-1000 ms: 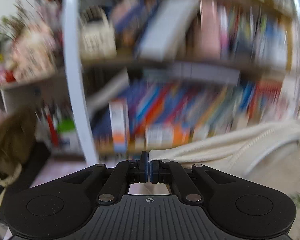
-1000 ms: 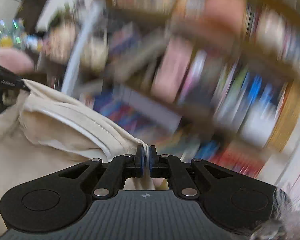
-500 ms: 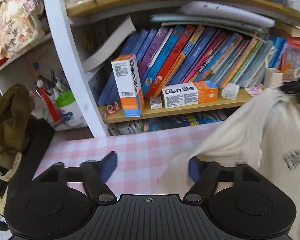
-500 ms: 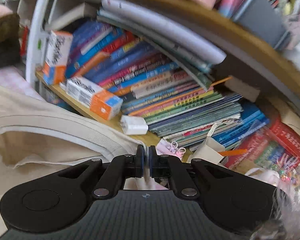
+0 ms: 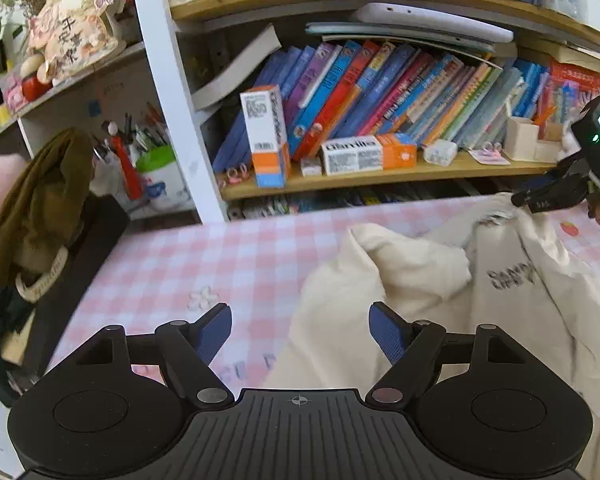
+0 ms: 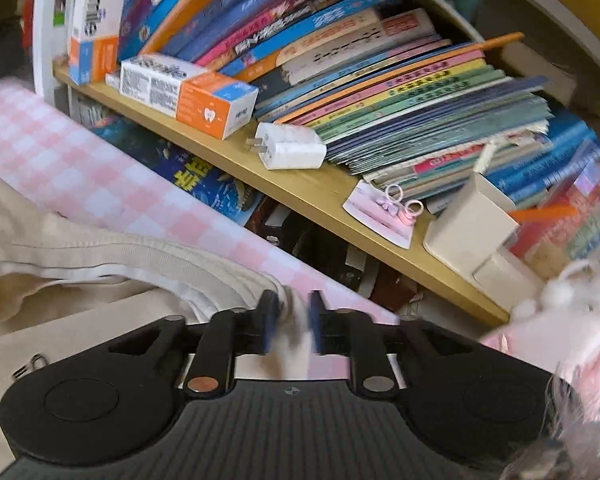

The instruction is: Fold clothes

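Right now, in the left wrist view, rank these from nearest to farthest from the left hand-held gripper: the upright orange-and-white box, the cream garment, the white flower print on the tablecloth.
From the left hand-held gripper:
1. Cream garment, at its right finger, on the table.
2. White flower print, just ahead of its left finger.
3. Upright orange-and-white box, far back on the shelf.

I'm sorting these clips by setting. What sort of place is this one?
Most likely a home study or child's bedroom. A wooden bookshelf crammed with colourful books stands behind a table with a pink checked cloth, where a cream garment lies, and a pen pot sits nearby.
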Motion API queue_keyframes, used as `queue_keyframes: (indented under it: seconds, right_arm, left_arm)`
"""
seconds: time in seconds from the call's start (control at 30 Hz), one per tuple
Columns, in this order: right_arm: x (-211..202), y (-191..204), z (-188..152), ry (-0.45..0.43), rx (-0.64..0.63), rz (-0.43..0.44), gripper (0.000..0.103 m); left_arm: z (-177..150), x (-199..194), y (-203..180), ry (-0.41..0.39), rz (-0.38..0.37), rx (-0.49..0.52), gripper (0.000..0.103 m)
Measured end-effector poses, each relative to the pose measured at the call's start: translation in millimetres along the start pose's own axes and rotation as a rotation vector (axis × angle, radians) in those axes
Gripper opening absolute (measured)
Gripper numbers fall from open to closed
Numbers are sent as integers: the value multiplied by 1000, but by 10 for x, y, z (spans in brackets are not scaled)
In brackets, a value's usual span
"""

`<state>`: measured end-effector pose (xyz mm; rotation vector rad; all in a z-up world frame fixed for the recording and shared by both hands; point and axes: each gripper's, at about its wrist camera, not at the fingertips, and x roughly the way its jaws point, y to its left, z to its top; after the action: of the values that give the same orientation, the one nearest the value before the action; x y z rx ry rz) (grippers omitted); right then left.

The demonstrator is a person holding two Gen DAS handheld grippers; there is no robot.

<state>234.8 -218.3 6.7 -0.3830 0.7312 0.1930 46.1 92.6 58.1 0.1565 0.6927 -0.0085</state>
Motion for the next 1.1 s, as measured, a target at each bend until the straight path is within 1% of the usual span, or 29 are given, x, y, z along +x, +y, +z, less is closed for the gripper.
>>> queue_keyframes:
  seconds: [0.03, 0.1, 0.2, 0.33, 0.43, 0.63, 0.83, 0.93, 1.1]
  right_arm:
    - [-77, -20, -36, -12, 10, 11, 31]
    - [-281, -59, -149, -33, 40, 42, 35]
    - [-651, -107, -408, -54, 91, 103, 38]
    - [-1126, -48, -852, -67, 116, 157, 42]
    - [-1378, 15, -1179, -60, 128, 134, 45]
    - [-1560, -67, -1629, -11, 231, 48, 46]
    - [-1624, -240, -1938, 43, 286, 28, 46]
    - [-1643, -313, -2013, 53, 305, 28, 46]
    - [-1699, -404, -2091, 52, 330, 46, 46]
  left_arm:
    - [-39, -24, -19, 5, -9, 0, 78]
    - [-132, -44, -76, 27, -21, 0, 78]
    - [-270, -66, -158, 61, -35, 0, 78]
    - [-438, -62, -266, 107, -33, 1, 78]
    - [-535, -63, -355, 123, -25, -3, 78]
    - [-692, -58, -534, 152, -3, 10, 78]
    - [-803, -48, -625, 182, 34, 24, 78]
    - [-849, -37, -633, 201, 53, 18, 78]
    - [-878, -44, -623, 206, 60, -12, 79]
